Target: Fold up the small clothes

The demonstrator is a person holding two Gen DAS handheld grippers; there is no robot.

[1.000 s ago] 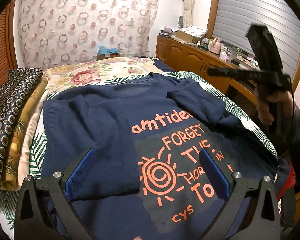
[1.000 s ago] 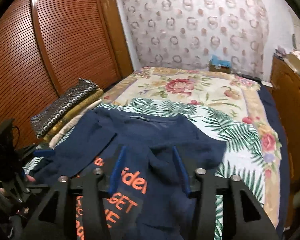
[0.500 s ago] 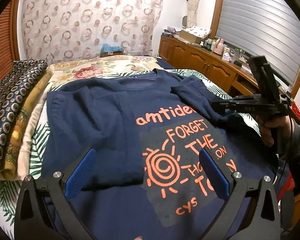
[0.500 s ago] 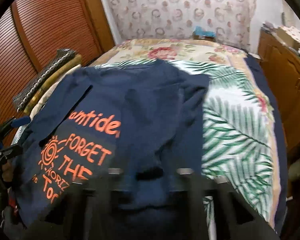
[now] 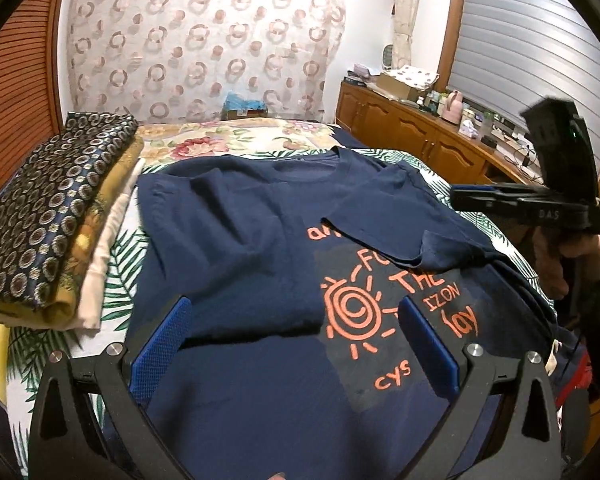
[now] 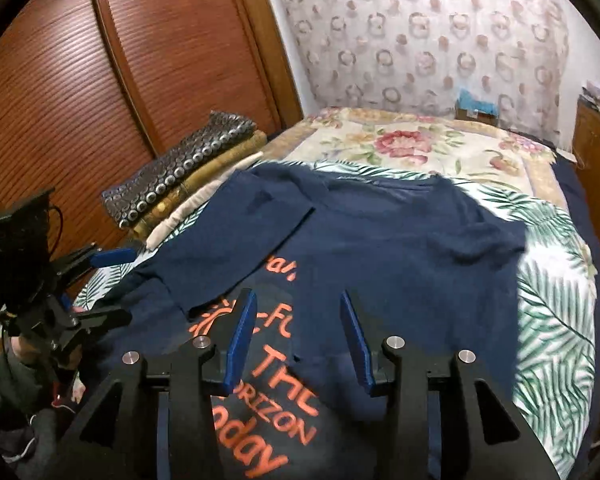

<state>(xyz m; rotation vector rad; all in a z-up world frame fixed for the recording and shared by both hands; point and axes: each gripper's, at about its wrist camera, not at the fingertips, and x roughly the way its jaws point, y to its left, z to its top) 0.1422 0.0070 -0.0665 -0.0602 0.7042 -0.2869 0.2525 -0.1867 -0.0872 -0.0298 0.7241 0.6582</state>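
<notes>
A navy T-shirt (image 5: 260, 380) with an orange sun print lies face up on the bed, collar away from me. Its left side is folded in over the chest, and its right sleeve (image 5: 384, 224) lies folded across the top of the lettering. My left gripper (image 5: 296, 308) hovers open above the shirt's lower half, nothing between its blue pads. My right gripper (image 6: 298, 298) hangs over the shirt (image 6: 380, 248) near the print; its jaws are opening and nothing is between them. Each gripper shows in the other's view: the right gripper (image 5: 460, 196) at the right edge, the left gripper (image 6: 128, 286) at the left.
A stack of folded patterned cloths (image 5: 48, 220) sits on the bed's left side beside the shirt. The floral bedspread (image 6: 420, 148) stretches beyond the collar. A wooden sideboard (image 5: 420, 136) crowded with small items runs along the right. Slatted wardrobe doors (image 6: 100, 80) stand to the left.
The right gripper closed on the right sleeve, drew it across onto the lettering and let go; its jaws now stand apart again. The left gripper drifted slightly, still open.
</notes>
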